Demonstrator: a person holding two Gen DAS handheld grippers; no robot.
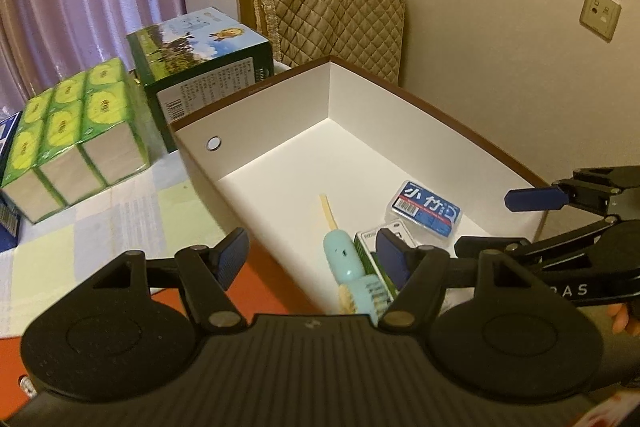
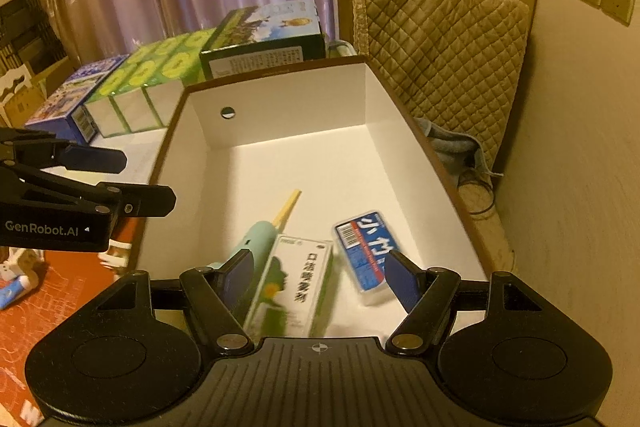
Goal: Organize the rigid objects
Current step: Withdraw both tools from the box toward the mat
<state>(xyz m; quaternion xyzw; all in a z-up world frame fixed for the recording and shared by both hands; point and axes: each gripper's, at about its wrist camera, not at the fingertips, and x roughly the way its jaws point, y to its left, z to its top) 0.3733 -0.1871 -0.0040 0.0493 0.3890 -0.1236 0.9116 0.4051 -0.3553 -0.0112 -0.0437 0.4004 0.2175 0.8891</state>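
Hovering over the white box point(image 2: 280, 99), both tools empty.
Left tool point(image 1: 310, 259) and right tool point(image 2: 320, 277) stand apart; brush point(image 2: 260, 235), green carton point(image 2: 296, 287) and blue case point(image 2: 364, 247) lie inside.

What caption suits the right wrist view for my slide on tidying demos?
Open right gripper above a white box holding a green carton, blue case and teal brush.

Lower centre of the left wrist view, the green carton point(image 1: 366, 247) and brush point(image 1: 352, 279) hide behind the gripper body.
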